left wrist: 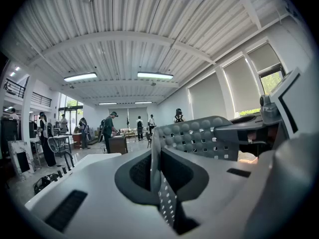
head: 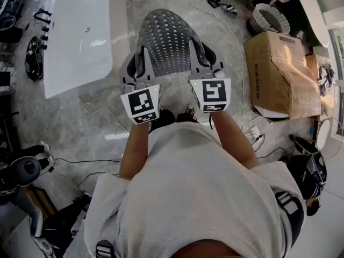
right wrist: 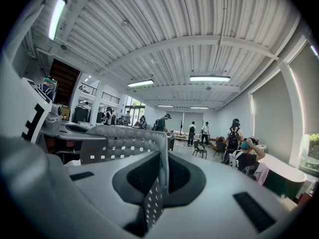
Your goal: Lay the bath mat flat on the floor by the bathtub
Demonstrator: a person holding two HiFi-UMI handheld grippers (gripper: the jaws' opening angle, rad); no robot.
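A grey perforated bath mat [head: 166,36] is held above the floor in front of me, its far end rounded. My left gripper [head: 141,63] is shut on the mat's near left edge and my right gripper [head: 199,55] is shut on its near right edge. The left gripper view shows the mat [left wrist: 199,136] edge-on between the closed jaws of the left gripper [left wrist: 158,183]. In the right gripper view the mat [right wrist: 124,143] curves off to the left from the right gripper [right wrist: 157,183]. The white bathtub [head: 78,36] stands to the left of the mat.
A large cardboard box [head: 279,74] stands on the floor at right, with a woven basket [head: 269,18] behind it. Cables [head: 97,112] trail over the grey stone floor [head: 70,128]. Black tap fittings [head: 43,26] lie left of the tub. Several people stand far off in the hall.
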